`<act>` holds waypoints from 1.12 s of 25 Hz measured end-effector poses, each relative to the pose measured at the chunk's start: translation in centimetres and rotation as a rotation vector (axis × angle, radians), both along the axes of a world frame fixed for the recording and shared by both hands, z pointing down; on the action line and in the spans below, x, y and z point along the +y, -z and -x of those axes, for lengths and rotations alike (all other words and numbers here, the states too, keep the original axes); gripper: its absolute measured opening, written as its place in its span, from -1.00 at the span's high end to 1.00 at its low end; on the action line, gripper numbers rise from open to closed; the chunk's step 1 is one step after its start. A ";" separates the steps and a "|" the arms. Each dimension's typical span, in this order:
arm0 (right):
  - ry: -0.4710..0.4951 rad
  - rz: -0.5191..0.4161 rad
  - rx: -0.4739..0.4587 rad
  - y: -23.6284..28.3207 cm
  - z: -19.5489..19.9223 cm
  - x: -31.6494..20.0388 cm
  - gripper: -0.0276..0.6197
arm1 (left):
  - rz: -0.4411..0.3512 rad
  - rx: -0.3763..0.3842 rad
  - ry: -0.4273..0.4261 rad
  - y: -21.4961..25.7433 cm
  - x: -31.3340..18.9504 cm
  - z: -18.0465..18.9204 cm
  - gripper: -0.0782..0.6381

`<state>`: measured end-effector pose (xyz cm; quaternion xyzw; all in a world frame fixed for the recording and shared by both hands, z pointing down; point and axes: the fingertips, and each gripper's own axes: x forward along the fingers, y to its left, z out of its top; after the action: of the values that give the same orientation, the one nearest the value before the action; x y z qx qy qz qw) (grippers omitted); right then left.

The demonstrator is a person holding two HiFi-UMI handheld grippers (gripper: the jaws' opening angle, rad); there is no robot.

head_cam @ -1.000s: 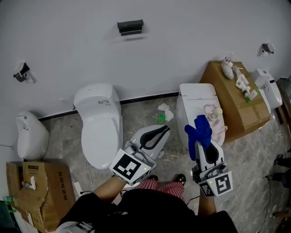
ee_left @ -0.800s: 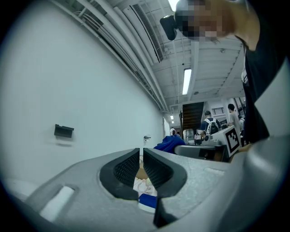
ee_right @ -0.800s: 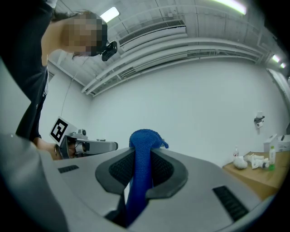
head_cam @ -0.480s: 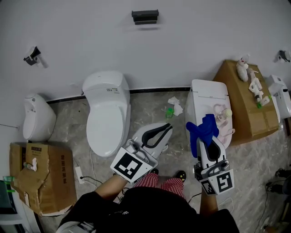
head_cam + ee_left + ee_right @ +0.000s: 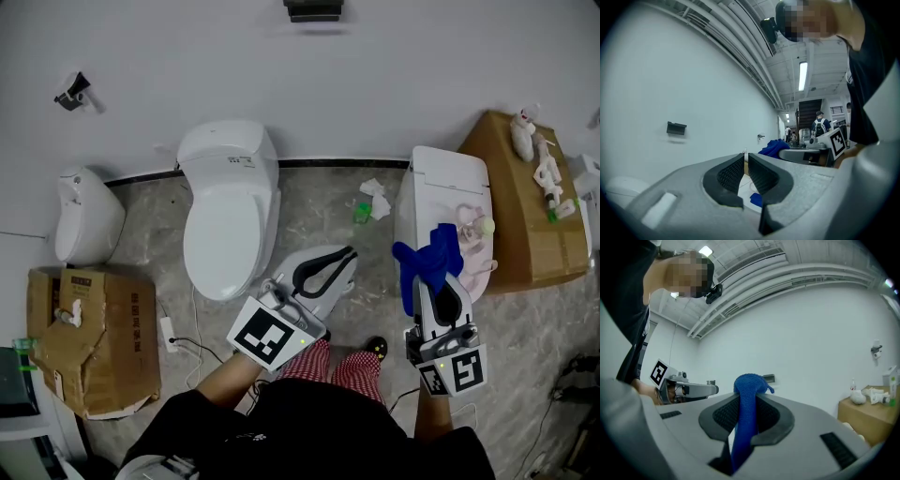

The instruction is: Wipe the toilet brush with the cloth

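A blue cloth (image 5: 430, 260) hangs bunched out of my right gripper (image 5: 439, 285), which is shut on it; in the right gripper view the cloth (image 5: 746, 405) runs down between the dark pads. My left gripper (image 5: 347, 254) sits to the left of it, shut with nothing held; in the left gripper view its pads (image 5: 760, 174) almost touch. Both grippers point about level, over the person's lap. From the left gripper view the cloth (image 5: 774, 147) shows on the right. I cannot make out a toilet brush in any view.
A white toilet (image 5: 229, 208) stands ahead on the left, a second white unit (image 5: 441, 183) with pink items (image 5: 474, 242) on the right. Cardboard boxes stand at far right (image 5: 517, 214) and lower left (image 5: 90, 339). Crumpled tissue (image 5: 376, 201) lies on the floor between the toilets.
Both grippers have sunk slightly and the head view has shifted, so the toilets sit further right and lower. The blue cloth stays in the right gripper; the left stays shut.
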<state>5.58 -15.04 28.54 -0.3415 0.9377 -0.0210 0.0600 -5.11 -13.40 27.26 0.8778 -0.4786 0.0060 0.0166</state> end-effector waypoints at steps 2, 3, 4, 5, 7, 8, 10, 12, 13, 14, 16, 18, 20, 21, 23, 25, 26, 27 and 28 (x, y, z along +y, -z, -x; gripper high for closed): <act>0.004 0.006 0.000 -0.5 0.0 -0.2 0.72 | 0.007 -0.015 -0.004 -0.6 -0.1 -0.2 0.76; 0.007 0.009 -0.002 -0.7 0.0 -0.3 0.72 | 0.013 -0.020 -0.003 -1.0 -0.2 -0.3 0.76; 0.010 0.011 -0.001 -1.0 0.0 -0.3 0.72 | 0.020 -0.022 -0.002 -1.3 -0.2 -0.4 0.76; 0.012 0.012 0.002 -1.2 -0.1 -0.3 0.72 | 0.026 -0.021 -0.004 -1.6 -0.3 -0.6 0.76; 0.011 0.013 0.013 -1.9 -0.3 -0.4 0.72 | 0.029 -0.014 -0.010 -2.2 -0.4 -1.1 0.76; 0.010 0.015 0.017 -2.3 -0.5 -0.5 0.72 | 0.027 -0.014 -0.012 -2.4 -0.4 -1.3 0.76; 0.008 0.023 0.019 -2.9 -0.9 -0.8 0.72 | 0.029 -0.024 -0.012 -2.9 -0.6 -1.8 0.76; 0.006 0.033 0.021 -3.4 -1.3 -0.9 0.72 | 0.043 -0.029 -0.013 -3.6 -0.8 -2.1 0.76; 0.005 0.037 0.022 -3.6 -1.4 -0.9 0.72 | 0.051 -0.030 -0.015 -3.9 -0.9 -2.3 0.76; 0.003 0.039 0.024 -3.8 -1.5 -0.9 0.72 | 0.056 -0.030 -0.017 -4.1 -0.9 -2.4 0.76; 0.000 0.045 0.030 -4.3 -1.7 -1.0 0.72 | 0.064 -0.019 -0.015 -4.4 -1.2 -2.5 0.76; -0.002 0.055 0.038 -4.8 -1.9 -1.2 0.72 | 0.071 0.007 -0.010 -4.6 -1.4 -2.5 0.76; -0.004 0.063 0.044 -5.4 -2.2 -1.4 0.72 | 0.079 0.012 -0.009 -5.0 -1.7 -2.5 0.76; -0.006 0.066 0.046 -5.6 -2.3 -1.4 0.72 | 0.083 0.007 -0.007 -5.3 -1.8 -2.5 0.76; -0.010 0.074 0.048 -6.1 -2.6 -1.5 0.72 | 0.090 -0.005 -0.003 -5.9 -1.9 -2.5 0.76; -0.011 0.084 0.047 -6.6 -2.7 -1.7 0.72 | 0.100 -0.011 0.000 -6.5 -2.0 -2.5 0.76; -0.011 0.090 0.046 -6.9 -2.7 -1.8 0.72 | 0.105 -0.011 0.000 -6.7 -2.0 -2.5 0.76; -0.009 0.094 0.045 -7.1 -2.7 -1.8 0.72 | 0.111 -0.009 -0.001 -6.9 -2.0 -2.5 0.76; -0.007 0.098 0.044 -7.3 -2.7 -1.9 0.72 | 0.116 -0.007 -0.003 -7.2 -2.1 -2.6 0.76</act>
<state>8.23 -16.97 35.79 -0.3478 0.9354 -0.0592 0.0226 -2.56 -15.52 34.42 0.8760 -0.4763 0.0369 0.0658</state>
